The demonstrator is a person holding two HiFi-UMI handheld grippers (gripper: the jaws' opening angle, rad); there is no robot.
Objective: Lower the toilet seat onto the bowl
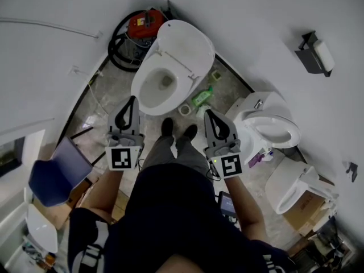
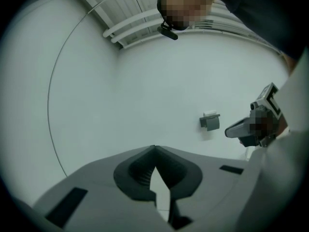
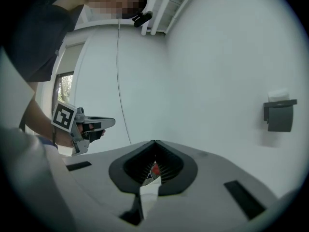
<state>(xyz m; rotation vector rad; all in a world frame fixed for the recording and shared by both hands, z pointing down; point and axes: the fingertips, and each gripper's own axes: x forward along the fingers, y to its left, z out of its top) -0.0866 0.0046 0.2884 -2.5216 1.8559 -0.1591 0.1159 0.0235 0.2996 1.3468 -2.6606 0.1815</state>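
A white toilet (image 1: 164, 79) stands against the far wall. Its bowl opening (image 1: 160, 84) is uncovered, and a white oval lid (image 1: 186, 45) tilts up behind it. Whether the seat ring lies on the rim I cannot tell. My left gripper (image 1: 133, 99) hangs in the air short of the bowl's left front, jaws shut and empty. My right gripper (image 1: 207, 113) is held to the bowl's right, apart from it, also shut on nothing. Both gripper views face a bare white wall: the left gripper (image 2: 154, 147) and the right gripper (image 3: 154, 142) each show closed tips.
A red machine with a black hose (image 1: 141, 25) sits behind the toilet, and a green bottle (image 1: 202, 97) lies beside it. Two more toilets (image 1: 274, 125) (image 1: 293, 184) stand at the right. A paper holder (image 1: 314, 54) hangs on the wall. The person's feet (image 1: 176, 131) face the bowl.
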